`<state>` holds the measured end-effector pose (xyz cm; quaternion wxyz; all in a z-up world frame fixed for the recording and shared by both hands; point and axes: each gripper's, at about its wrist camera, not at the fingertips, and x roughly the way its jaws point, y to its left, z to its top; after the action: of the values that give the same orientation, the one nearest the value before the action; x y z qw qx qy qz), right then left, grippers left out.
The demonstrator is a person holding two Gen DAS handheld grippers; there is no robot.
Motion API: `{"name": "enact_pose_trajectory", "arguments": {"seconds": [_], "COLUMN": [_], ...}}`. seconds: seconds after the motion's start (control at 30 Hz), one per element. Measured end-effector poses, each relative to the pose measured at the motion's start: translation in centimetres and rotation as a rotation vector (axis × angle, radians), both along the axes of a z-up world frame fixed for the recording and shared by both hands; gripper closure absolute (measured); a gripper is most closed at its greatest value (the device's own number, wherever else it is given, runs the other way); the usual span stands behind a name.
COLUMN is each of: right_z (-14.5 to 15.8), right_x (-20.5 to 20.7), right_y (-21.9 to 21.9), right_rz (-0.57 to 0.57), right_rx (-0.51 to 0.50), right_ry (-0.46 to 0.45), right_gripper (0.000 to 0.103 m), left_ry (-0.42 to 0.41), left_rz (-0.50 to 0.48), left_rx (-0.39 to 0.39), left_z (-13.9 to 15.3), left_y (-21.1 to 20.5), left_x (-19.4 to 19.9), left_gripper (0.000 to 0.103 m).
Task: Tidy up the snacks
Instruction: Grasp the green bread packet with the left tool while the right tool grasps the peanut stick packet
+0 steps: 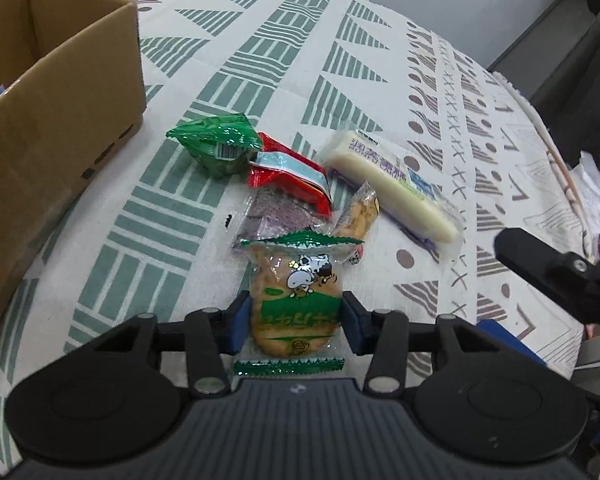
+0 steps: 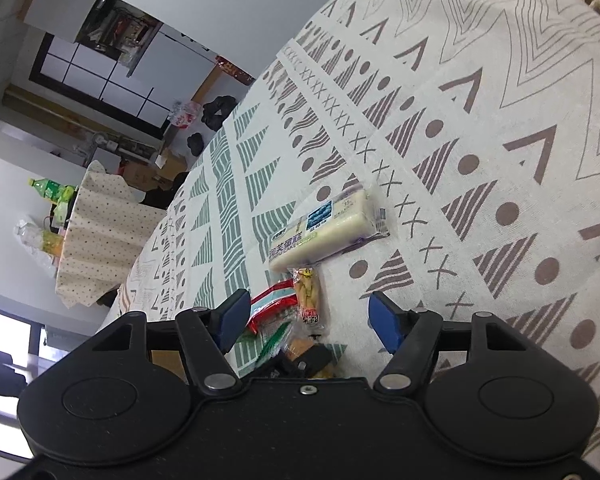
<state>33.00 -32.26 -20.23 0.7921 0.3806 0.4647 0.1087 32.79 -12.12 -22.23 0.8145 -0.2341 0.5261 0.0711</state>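
Note:
My left gripper [image 1: 296, 322] is shut on a green-edged cracker packet with a cartoon dog [image 1: 296, 300], held between its blue pads. Beyond it on the patterned cloth lie a green packet [image 1: 220, 144], a red packet [image 1: 288, 172], a purple packet [image 1: 276, 216], a small yellow snack stick [image 1: 358, 212] and a long white cake bar [image 1: 396, 184]. My right gripper [image 2: 312, 320] is open and empty, tilted sideways above the pile. The white cake bar [image 2: 324, 232], yellow stick [image 2: 308, 292] and red packet [image 2: 272, 304] show in its view.
An open cardboard box [image 1: 60, 92] stands at the left on the cloth-covered table [image 1: 260, 60]. The right gripper's black body [image 1: 556, 268] reaches in from the right. The table edge runs along the right side. A second draped table with bottles [image 2: 100, 232] stands in the room behind.

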Motion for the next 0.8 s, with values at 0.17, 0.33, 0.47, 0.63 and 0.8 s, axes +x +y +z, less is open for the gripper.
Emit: {"name": "enact_pose_trajectory", "arguments": {"seconds": [0.17, 0.33, 0.47, 0.63, 0.8], "right_z": [-0.2, -0.6, -0.8, -1.5, -2.3], "right_x": [0.7, 0.9, 1.2, 1.5, 2.0], "right_y": [1.3, 2.6, 3.4, 4.4, 5.9], "right_rz": [0.018, 0.032, 0.031, 0.021, 0.033], "right_rx": [-0.006, -0.018, -0.033, -0.051, -0.082], "right_ry": [-0.011, -0.004, -0.005, 0.01, 0.02], "right_gripper": [0.037, 0.037, 0.037, 0.038, 0.044], "left_ry": [-0.012, -0.022, -0.039, -0.049, -0.043], "left_rz": [0.006, 0.022, 0.035, 0.047, 0.055], "left_rx": [-0.023, -0.041, -0.051, -0.063, -0.069], "left_z": [0.6, 1.2, 1.8, 2.3, 2.4], "left_y": [1.4, 3.0, 4.5, 6.2, 7.7], "left_x": [-0.3, -0.5, -0.8, -1.1, -1.3], "left_gripper": [0.057, 0.057, 0.057, 0.057, 0.057]}}
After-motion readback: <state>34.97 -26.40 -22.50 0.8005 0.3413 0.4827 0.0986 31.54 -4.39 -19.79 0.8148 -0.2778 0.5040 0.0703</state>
